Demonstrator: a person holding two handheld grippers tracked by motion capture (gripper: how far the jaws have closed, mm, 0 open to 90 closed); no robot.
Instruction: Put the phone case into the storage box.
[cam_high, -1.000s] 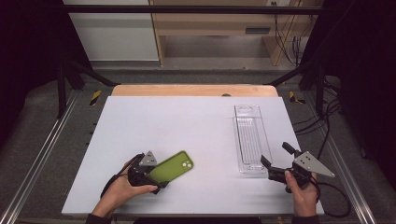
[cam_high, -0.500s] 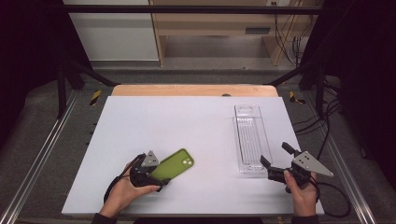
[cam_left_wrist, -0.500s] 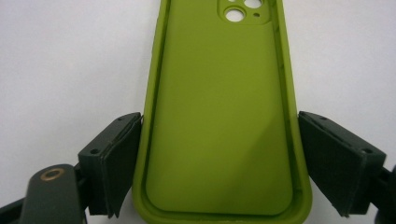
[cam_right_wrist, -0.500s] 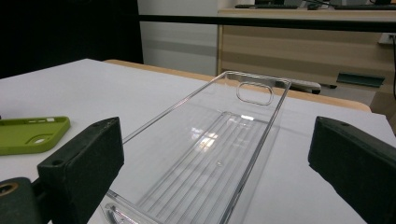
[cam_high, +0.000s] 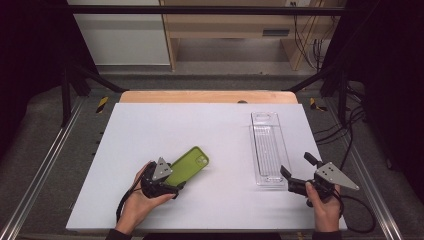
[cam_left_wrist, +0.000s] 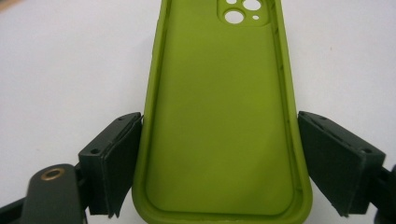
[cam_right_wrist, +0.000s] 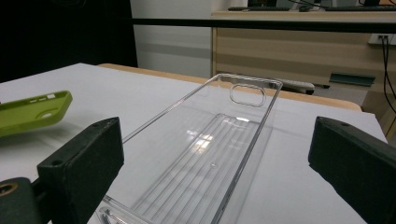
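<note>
The phone case (cam_high: 187, 164) lies on the table (cam_high: 200, 120), left of the tray (cam_high: 267, 147) (well apart).

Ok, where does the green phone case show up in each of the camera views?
High view: the green phone case lies left of centre on the white table, its near end in the left claw.
Left gripper view: it fills the centre, between the two black jaws.
Right gripper view: one end pokes in at the left edge.
Shared landmark: the white table.
</note>
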